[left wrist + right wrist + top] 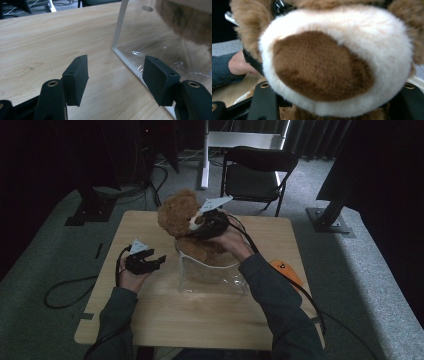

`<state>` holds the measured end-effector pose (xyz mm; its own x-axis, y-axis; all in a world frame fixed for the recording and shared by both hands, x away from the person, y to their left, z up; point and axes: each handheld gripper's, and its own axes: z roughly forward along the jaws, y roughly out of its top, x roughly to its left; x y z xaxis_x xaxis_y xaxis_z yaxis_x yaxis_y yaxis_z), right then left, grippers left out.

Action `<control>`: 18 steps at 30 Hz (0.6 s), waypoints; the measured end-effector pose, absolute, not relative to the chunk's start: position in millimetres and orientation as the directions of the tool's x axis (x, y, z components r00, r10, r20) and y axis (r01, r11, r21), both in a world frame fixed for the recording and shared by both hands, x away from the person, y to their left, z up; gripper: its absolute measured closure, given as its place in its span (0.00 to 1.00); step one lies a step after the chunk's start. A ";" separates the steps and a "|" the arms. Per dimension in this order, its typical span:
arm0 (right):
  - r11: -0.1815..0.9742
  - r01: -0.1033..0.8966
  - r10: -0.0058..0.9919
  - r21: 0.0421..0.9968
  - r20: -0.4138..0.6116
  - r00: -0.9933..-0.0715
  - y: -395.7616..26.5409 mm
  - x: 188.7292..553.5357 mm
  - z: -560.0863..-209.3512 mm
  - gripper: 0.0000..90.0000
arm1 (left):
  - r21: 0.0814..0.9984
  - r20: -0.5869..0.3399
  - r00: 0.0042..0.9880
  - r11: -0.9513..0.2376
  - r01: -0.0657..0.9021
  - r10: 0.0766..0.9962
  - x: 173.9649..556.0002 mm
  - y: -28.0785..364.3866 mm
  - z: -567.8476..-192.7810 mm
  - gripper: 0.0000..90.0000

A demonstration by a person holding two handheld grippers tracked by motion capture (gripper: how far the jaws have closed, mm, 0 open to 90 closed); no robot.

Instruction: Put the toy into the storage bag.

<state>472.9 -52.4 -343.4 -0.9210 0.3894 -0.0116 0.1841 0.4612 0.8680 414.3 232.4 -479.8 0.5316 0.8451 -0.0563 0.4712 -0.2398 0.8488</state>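
Pretty dim shot from the high view. Brown teddy bear (179, 214) held up by the muzzle in the right gripper (202, 222), head up above the rim of a clear plastic bag (212, 272), body hanging down into the bag's open mouth. Bag standing upright near the middle of the wooden table (150, 310). Left gripper (150, 262) off to the bag's left, just beside it, not touching anything. Orange object (286, 271) lying at the table's right edge, too small and half hidden behind the sleeve to name. Black folding chair (257, 172) beyond the far edge of the table.

Left gripper view gives what the overhead can't: jaws spread with only tabletop (45, 42) between them, the bag (140, 37) with its white-edged corner just ahead, and a blurry patch of brown fur (185, 22) showing through the clear wall, so the body really is inside.

Right gripper view is basically all bear: white muzzle (337, 60) with the big brown nose patch (319, 65) right up against the lens, jaws pinching the muzzle from both sides, pads buried in the fur. Peeking past the bear on the left, the other hand (239, 63) and its dark sleeve.
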 end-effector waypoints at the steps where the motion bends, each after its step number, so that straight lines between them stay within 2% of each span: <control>1: 0.487 0.182 0.385 0.854 -0.023 -0.923 -49.9 472.9 -345.2 0.39 | 0.851 -0.057 0.535 -0.239 0.468 0.843 414.8 231.1 -479.2 0.42; 5: 0.529 0.187 0.379 0.828 -0.034 -0.925 -45.5 472.5 -348.1 0.38 | 0.852 -0.054 0.541 -0.244 0.463 0.839 416.1 225.4 -477.7 0.42; 18: 0.543 0.176 0.368 0.821 -0.045 -0.929 -43.1 472.6 -351.1 0.31 | 0.855 -0.048 0.563 -0.258 0.450 0.825 419.3 214.3 -474.7 0.42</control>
<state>472.6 -43.1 -351.1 -0.9286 0.3684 -0.0452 0.1757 0.5434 0.8209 419.3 214.3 -474.7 0.5631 0.8250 -0.0476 0.4498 -0.2577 0.8551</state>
